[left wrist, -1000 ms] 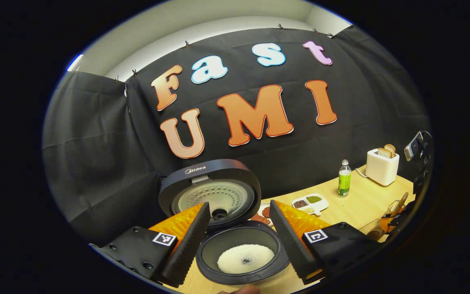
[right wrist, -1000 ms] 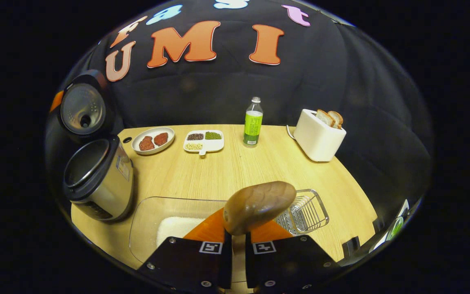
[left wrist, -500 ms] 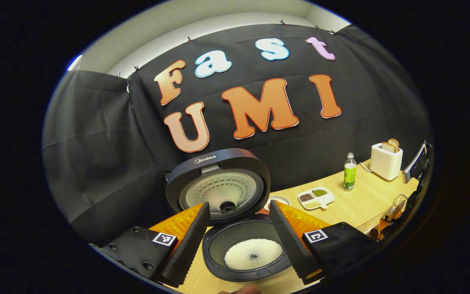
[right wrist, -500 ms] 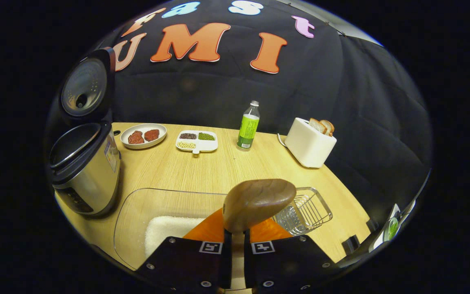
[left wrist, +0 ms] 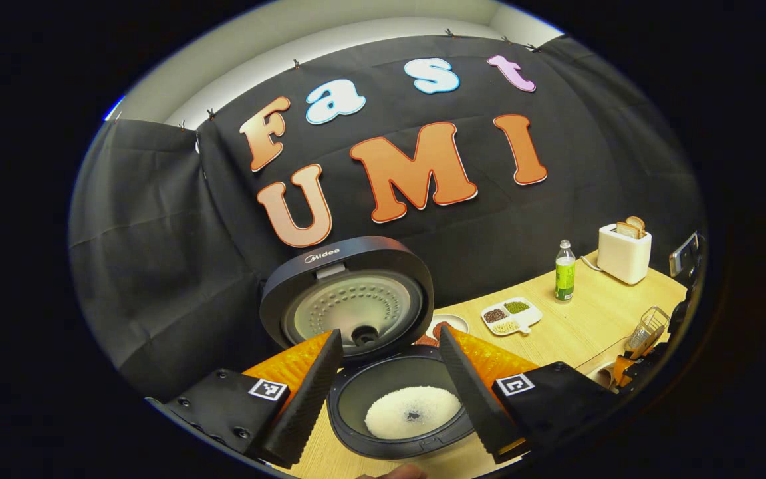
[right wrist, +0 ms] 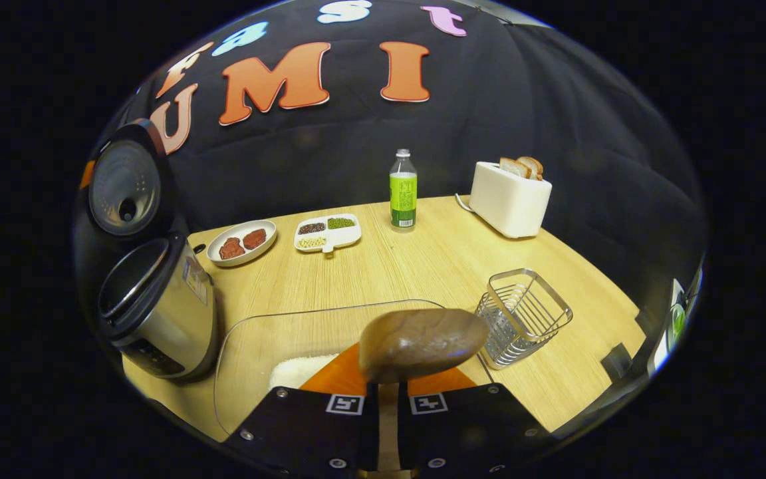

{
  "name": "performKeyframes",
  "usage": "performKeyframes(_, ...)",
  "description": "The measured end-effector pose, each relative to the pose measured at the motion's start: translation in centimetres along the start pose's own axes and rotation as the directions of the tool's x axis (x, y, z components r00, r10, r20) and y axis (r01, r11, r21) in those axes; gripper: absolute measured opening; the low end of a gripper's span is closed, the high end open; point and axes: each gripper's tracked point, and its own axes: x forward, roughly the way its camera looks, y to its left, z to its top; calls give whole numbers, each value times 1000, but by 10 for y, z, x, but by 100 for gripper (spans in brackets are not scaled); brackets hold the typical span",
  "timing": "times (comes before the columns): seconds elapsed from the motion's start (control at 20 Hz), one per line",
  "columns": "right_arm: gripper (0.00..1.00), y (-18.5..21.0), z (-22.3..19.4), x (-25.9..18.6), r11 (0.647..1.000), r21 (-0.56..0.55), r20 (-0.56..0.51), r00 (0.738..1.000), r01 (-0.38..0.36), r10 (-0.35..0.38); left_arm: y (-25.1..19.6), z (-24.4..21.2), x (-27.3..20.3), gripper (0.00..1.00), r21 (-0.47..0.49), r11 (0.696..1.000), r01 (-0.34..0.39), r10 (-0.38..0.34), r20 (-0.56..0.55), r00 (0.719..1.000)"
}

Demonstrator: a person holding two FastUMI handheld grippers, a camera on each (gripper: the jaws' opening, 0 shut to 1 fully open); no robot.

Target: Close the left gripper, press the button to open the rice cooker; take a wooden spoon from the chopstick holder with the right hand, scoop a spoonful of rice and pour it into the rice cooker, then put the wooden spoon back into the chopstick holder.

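Your left gripper [left wrist: 389, 392]: wide, over open rice cooker [left wrist: 399, 412] | your right gripper [right wrist: 386, 416]: clamping wooden spoon [right wrist: 419, 344] handle

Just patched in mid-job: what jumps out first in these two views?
The rice cooker stands open at the table's left end, lid up, with white rice in its pot, framed by the open left gripper. The right gripper is shut on the wooden spoon, bowl raised over the clear tub, with the wire chopstick holder just to its right.

Left tool [left wrist: 389, 392] hangs spread over the rice cooker [left wrist: 399, 412] (lid up).
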Motion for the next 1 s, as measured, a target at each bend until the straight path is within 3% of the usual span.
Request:
performKeyframes(0.25, 11, 14, -4, -1, 992, 116, -66, 996, -53, 61, 7, -5, 0, 98, -3, 1000, -8, 8, -13, 1000)
performKeyframes(0.3, 11, 17, -5, -2, 990, 127, -76, 994, -63, 73, 8, -6, -1, 89, -5, 1000, -9, 9, -14, 1000)
performKeyframes(0.35, 11, 20, -6, -2, 987, 142, -84, 993, -73, 86, 9, -6, 0, 89, -5, 1000, -9, 8, -14, 1000)
performKeyframes(0.4, 11, 23, -7, -4, 983, 164, -92, 991, -84, 100, 9, -4, 0, 98, -3, 1000, -8, 8, -13, 1000)
performKeyframes(0.5, 11, 31, -10, -5, 976, 194, -102, 987, -104, 125, 10, -4, 1, 98, 3, 1000, -5, 6, -13, 1000)
performKeyframes(0.55, 11, 35, -10, -5, 973, 199, -107, 984, -116, 139, 11, -5, 2, 89, 3, 1000, -4, 4, -15, 1000)
performKeyframes(0.6, 11, 40, -12, -7, 970, 205, -113, 982, -128, 154, 11, -4, 2, 89, 2, 1000, -1, 1, -17, 1000)
performKeyframes(0.65, 11, 44, -13, -8, 967, 212, -121, 978, -140, 168, 11, -5, 3, 98, 1, 1000, 0, 0, -18, 1000)
performKeyframes(1.0, 11, 67, -20, -14, 936, 277, -171, 948, -215, 268, 16, -11, 4, 98, -7, 1000, -10, 10, -32, 999)
